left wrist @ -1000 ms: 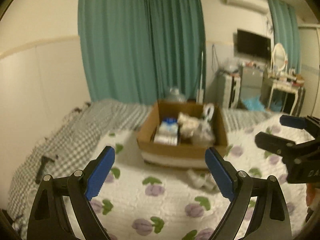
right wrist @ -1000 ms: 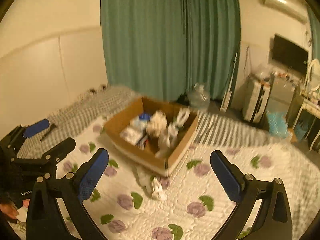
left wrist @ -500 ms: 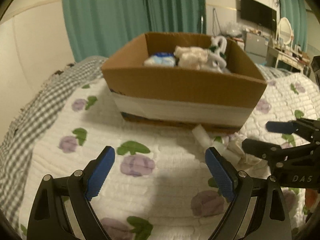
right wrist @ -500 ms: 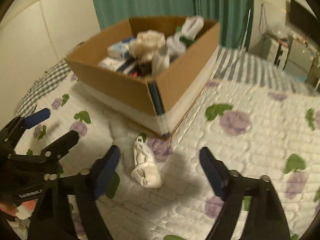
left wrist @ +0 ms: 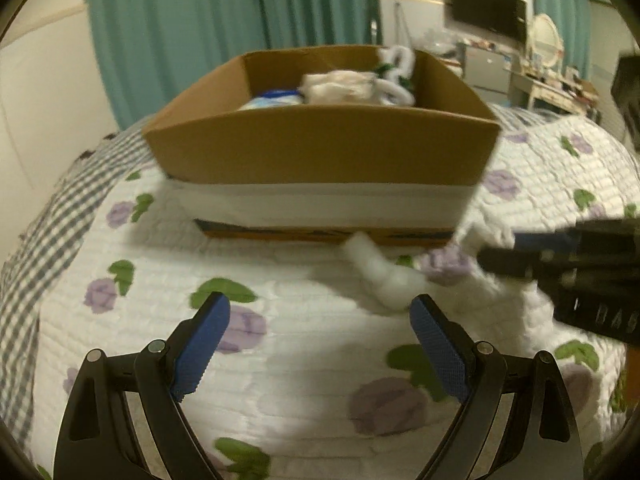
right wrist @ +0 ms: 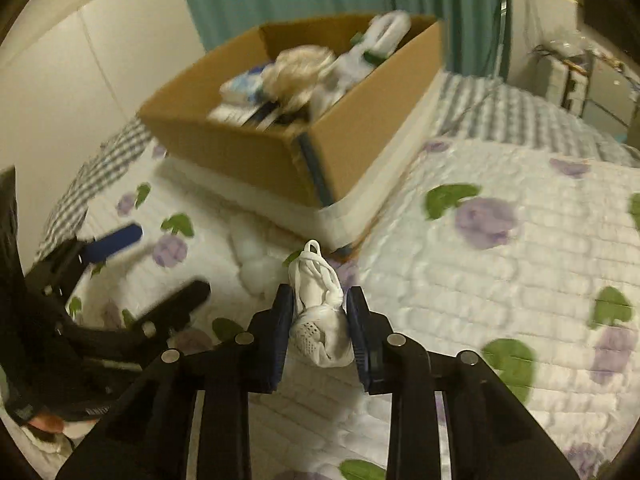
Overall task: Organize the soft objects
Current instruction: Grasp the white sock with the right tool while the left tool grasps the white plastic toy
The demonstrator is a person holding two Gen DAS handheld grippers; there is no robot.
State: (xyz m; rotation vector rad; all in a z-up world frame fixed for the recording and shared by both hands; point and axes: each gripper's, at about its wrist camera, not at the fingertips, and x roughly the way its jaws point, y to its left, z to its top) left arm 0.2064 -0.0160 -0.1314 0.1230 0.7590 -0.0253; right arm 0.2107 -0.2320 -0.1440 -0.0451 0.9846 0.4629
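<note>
A small white soft shoe lies on the floral quilt in front of the cardboard box. My right gripper is shut on the shoe, one pad on each side. It shows blurred at the right of the left wrist view. A white fluffy soft piece lies just left of the shoe. My left gripper is open and empty, low over the quilt, with the fluffy piece just beyond its right finger. The box holds several soft items.
The white quilt with purple flowers covers the bed; a grey checked blanket lies at the left. Teal curtains hang behind the box. A TV and dresser stand at the far right.
Both grippers have moved down and closer to the box. My right gripper has closed from open onto the white shoe. My left gripper stays open.
</note>
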